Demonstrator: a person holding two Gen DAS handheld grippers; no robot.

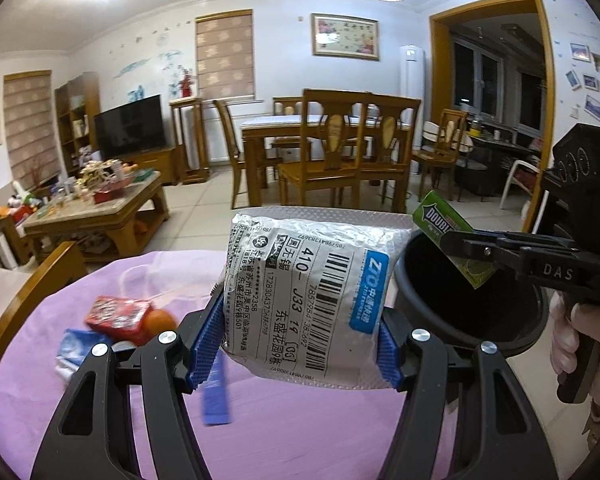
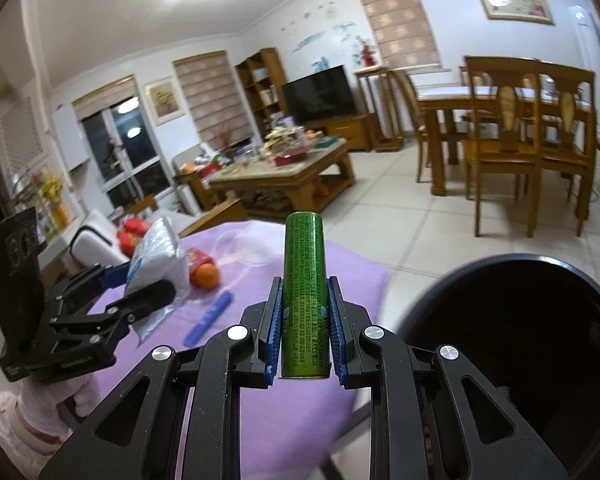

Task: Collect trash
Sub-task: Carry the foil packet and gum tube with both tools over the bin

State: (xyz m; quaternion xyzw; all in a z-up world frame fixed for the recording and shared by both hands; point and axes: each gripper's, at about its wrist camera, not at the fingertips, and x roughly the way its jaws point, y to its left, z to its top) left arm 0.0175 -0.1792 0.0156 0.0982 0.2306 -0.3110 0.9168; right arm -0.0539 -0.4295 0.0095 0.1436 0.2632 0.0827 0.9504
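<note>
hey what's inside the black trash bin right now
Nothing can be made out inside the black trash bin: its interior is dark in both views, and the bottom is hidden. The right gripper holds the green gum pack over its rim, not yet dropped.

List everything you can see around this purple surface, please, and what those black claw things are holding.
Courier bag: one, silver with a printed label, held above the cloth.
Gum pack: one, green, held up beside the bin.
Trash bin: one, black, right of the cloth.
Purple cloth: one, covering the surface.
Red packet: one, on the cloth.
Orange: one, beside the red packet.
Blue strip: one, flat on the cloth.
Left gripper: black, blue pads, clamping the bag.
Right gripper: black, blue pads, clamping the gum.
</note>
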